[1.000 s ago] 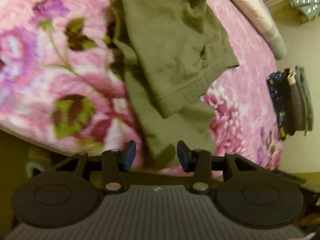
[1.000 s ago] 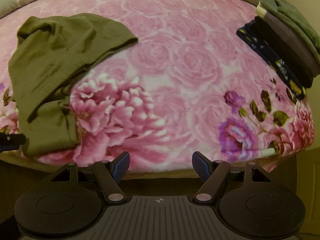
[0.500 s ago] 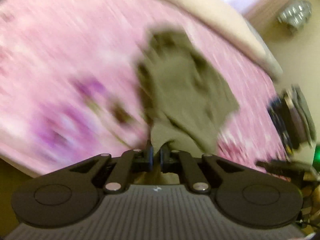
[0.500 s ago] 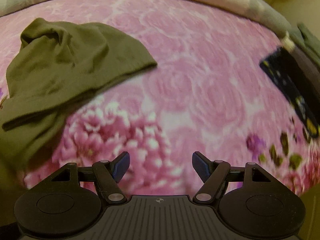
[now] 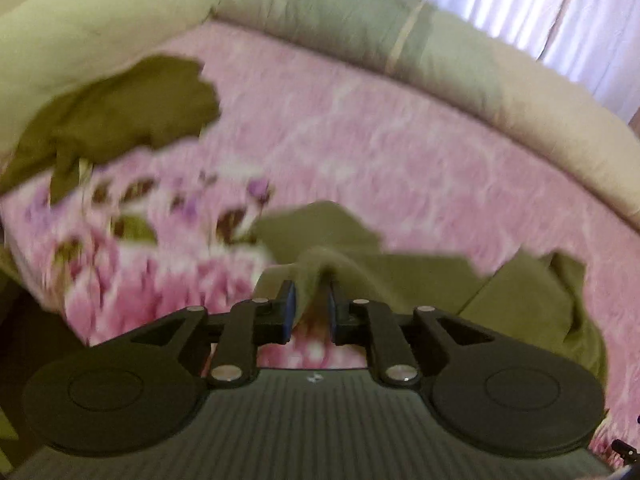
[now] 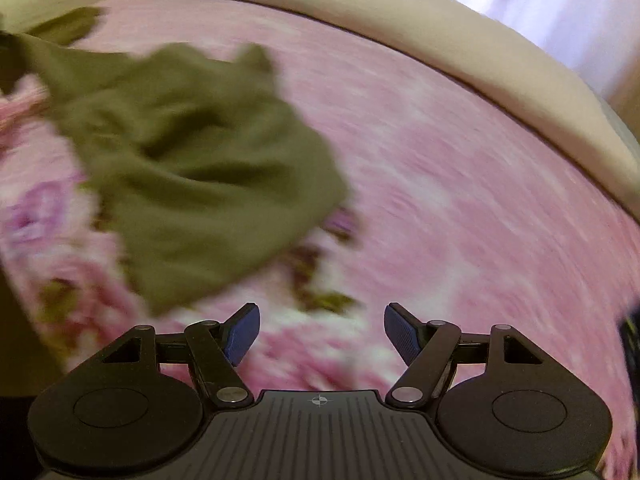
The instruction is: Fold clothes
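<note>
Both wrist views were dim and warm, with a yellowish cast. Daylight came through the white curtain (image 5: 532, 20) at the upper right and blew out to glare there. Motion blur smeared the pink floral bedspread (image 6: 460, 200) and the olive garment (image 6: 192, 168), worst in the right view. The gripper bodies stayed sharp. Fisheye distortion bowed the bed's far edge, and the corners vignetted to black.

A pink floral blanket (image 5: 400, 152) covers the bed, edged by a pale rolled quilt (image 5: 360, 20) below white curtains (image 5: 520, 8).
</note>
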A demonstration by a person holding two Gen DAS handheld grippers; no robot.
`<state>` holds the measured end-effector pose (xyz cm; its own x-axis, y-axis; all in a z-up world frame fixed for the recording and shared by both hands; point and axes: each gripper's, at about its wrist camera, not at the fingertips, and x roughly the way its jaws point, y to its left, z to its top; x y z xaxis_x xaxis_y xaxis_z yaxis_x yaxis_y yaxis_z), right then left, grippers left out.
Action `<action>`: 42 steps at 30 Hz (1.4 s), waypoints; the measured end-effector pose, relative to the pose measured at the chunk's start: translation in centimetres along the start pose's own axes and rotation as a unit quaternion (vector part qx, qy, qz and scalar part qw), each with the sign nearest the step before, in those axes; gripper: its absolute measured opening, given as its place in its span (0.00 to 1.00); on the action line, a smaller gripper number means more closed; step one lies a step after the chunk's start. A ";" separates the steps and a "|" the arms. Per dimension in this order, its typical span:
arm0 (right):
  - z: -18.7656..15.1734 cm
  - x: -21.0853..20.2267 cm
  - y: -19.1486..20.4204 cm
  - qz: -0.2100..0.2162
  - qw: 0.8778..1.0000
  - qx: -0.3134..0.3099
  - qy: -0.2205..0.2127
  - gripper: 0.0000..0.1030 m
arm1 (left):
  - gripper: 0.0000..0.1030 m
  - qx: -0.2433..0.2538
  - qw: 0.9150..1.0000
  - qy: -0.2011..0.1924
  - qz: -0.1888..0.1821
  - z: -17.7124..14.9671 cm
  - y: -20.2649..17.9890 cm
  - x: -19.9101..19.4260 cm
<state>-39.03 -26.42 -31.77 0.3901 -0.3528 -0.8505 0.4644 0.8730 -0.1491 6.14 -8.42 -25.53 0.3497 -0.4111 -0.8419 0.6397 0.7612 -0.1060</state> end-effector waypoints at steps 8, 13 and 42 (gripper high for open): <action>1.4 4.2 11.6 0.028 0.979 -0.200 -0.011 0.70 | 0.16 -0.063 0.996 0.058 0.000 -4.4 3.7 1.0; 2.3 7.3 10.5 0.048 0.979 -0.199 0.017 0.26 | 0.16 -0.078 0.996 0.050 -0.004 -3.9 4.6 0.9; -13.2 -4.4 -17.7 -0.041 0.752 0.658 0.020 0.77 | 0.27 -0.024 0.998 0.035 -0.046 -5.0 -2.2 0.9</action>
<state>-59.44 -35.88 -32.03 0.3052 -0.3534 -0.8843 0.8805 -0.2490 0.4034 1.61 -7.97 -28.74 0.2408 -0.4447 -0.8627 0.6330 0.7458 -0.2078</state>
